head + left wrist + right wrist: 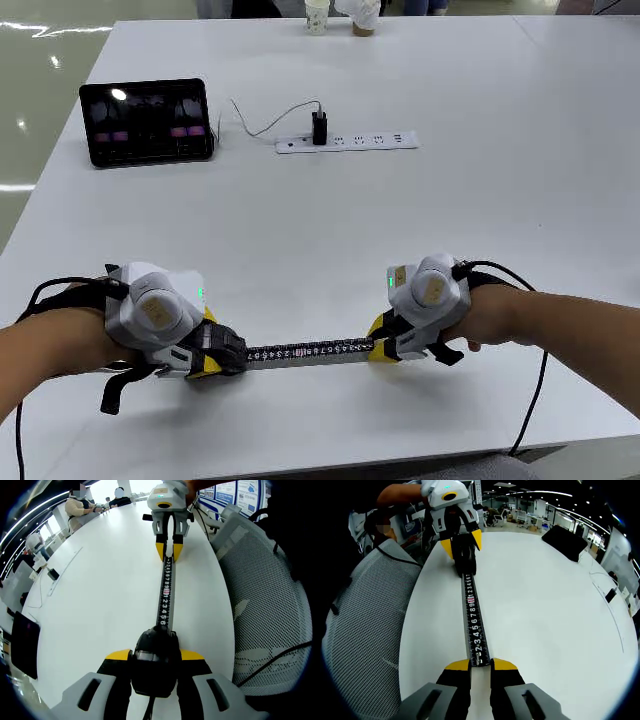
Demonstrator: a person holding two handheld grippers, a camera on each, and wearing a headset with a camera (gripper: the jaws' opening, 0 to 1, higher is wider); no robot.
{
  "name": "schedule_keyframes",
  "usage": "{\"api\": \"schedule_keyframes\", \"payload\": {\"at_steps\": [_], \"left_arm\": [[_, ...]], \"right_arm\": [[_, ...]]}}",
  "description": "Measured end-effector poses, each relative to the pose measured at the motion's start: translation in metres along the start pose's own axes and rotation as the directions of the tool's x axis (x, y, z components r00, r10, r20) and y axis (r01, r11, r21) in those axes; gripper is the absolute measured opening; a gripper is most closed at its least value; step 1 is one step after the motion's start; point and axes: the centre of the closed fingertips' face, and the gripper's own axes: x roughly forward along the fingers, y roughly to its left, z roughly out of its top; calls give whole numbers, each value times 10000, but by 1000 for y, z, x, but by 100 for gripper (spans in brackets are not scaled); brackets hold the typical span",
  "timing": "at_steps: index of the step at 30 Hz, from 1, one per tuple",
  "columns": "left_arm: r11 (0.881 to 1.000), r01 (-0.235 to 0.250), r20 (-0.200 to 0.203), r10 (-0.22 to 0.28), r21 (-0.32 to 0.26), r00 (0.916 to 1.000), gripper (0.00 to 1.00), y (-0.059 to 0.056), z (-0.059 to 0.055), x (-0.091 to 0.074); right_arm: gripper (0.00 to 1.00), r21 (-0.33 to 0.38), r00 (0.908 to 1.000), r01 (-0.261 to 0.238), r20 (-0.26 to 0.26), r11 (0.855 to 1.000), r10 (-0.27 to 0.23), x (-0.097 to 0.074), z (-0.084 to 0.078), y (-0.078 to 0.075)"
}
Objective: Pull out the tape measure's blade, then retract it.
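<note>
Half-hidden tape measure case [156, 667] clenched in left tongs [156, 655]; right tongs [480, 665] pinch the blade [471, 615], stretched straight between them, tip covered.

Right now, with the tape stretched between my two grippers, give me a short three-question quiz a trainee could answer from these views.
1. True or false: the blade is fully retracted.
2. Multiple choice: the right gripper is shut on A) the blade's free end, B) a screwdriver, C) nothing.
3. Fill in: the left gripper is shut on the tape measure's black ____.
Key: 1 false, it spans the gap between the two grippers; 2 A; 3 case.
</note>
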Motion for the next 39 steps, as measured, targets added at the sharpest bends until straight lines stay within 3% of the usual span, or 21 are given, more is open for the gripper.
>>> {"api": "schedule_keyframes", "payload": {"at_steps": [39], "left_arm": [[9999, -1, 144, 2, -103, 9999, 29, -2, 2, -1]], "right_arm": [[11, 54, 9999, 119, -86, 9999, -119, -17, -23, -2]]}}
